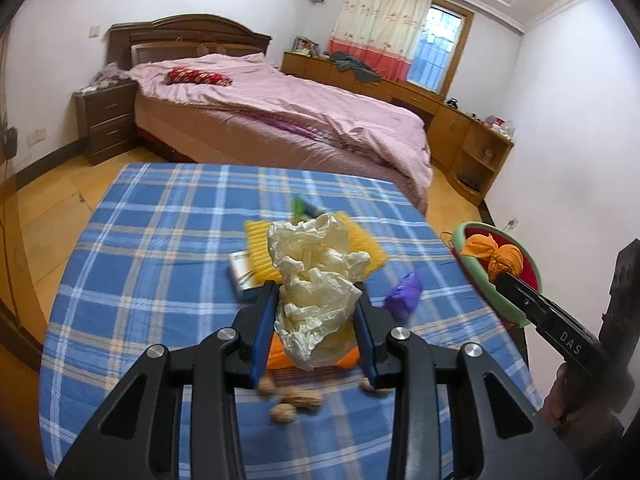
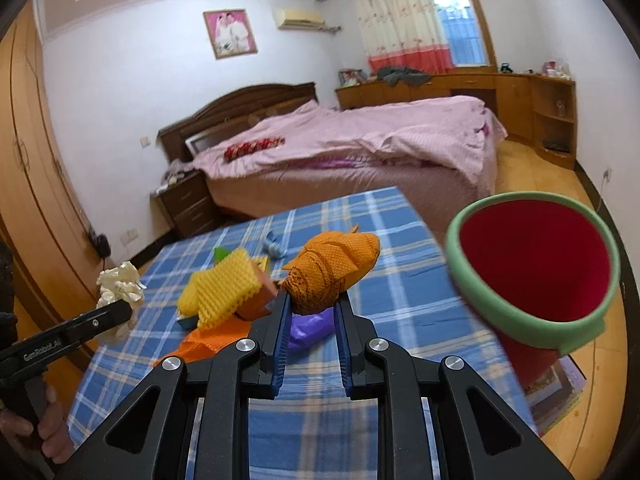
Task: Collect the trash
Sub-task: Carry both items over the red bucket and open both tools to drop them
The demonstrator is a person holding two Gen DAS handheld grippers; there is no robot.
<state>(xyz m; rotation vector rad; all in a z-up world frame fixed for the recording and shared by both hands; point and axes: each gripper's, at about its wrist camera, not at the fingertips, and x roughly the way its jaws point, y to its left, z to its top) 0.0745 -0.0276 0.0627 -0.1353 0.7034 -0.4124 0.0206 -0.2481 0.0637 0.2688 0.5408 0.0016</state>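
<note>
My left gripper (image 1: 318,292) is shut on a crumpled cream plastic bag (image 1: 316,280) and holds it above the table; the bag also shows in the right wrist view (image 2: 120,284). My right gripper (image 2: 311,300) is shut on a knotted orange mesh bundle (image 2: 332,268), held near the green rim of a red bin (image 2: 532,264) off the table's right edge. In the left wrist view the bundle (image 1: 492,254) hangs in front of the bin's opening (image 1: 472,268).
On the blue plaid tablecloth (image 1: 160,260) lie yellow foam netting (image 1: 256,252), a small box (image 1: 240,276), a purple wrapper (image 1: 404,292), orange scraps (image 2: 208,344), several peanut shells (image 1: 296,400) and a green item (image 1: 300,206). A bed stands beyond.
</note>
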